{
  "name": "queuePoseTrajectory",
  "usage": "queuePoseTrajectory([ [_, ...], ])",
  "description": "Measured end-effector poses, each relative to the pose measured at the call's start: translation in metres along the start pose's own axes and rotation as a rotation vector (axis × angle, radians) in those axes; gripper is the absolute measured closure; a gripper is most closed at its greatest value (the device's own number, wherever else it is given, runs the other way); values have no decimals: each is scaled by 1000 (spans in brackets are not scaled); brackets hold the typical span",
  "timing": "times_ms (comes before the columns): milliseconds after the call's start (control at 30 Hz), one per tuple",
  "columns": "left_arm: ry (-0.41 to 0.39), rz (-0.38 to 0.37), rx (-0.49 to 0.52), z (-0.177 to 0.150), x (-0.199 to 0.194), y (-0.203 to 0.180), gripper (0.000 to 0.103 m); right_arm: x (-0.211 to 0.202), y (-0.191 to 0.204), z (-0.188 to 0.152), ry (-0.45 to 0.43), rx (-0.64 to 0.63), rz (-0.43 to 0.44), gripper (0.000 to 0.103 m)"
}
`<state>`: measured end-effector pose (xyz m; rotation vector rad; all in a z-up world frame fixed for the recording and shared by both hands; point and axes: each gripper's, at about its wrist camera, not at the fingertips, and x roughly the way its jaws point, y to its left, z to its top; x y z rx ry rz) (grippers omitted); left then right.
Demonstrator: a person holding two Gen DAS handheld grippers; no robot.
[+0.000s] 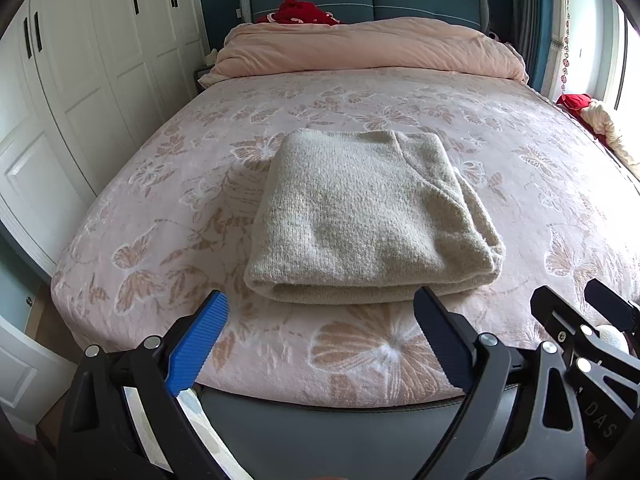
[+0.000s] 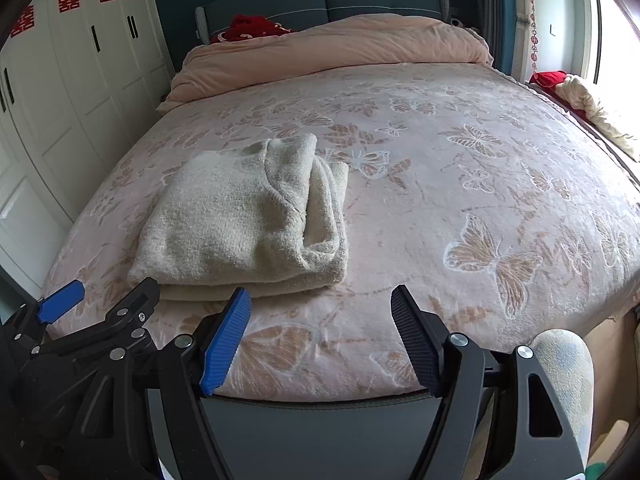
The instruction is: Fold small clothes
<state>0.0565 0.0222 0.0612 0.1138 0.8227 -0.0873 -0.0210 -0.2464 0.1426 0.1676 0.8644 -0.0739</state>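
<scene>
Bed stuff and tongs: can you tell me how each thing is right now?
Beige sweater: folded into a thick rectangle, lying flat on the bed.
Left tongs: open, holding nothing, short of the sweater.
Right tongs: open, holding nothing.
Pink quilt: bunched up at the headboard end.
Wardrobe doors: shut.
Butterfly blanket: spread smooth.

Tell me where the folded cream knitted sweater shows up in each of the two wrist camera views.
Left wrist view: the folded cream knitted sweater lies centre frame, just beyond the open left gripper.
Right wrist view: the sweater sits left of centre, ahead and left of the open right gripper.
Shared landmark: the rolled pink duvet at the headboard.
</scene>
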Motion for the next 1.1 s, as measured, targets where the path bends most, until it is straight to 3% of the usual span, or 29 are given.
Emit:
queuePoseTrajectory([
  [1100,-6,31,-47,1,-3,-2,12,-4,11,-5,-3,-36,-40,32],
])
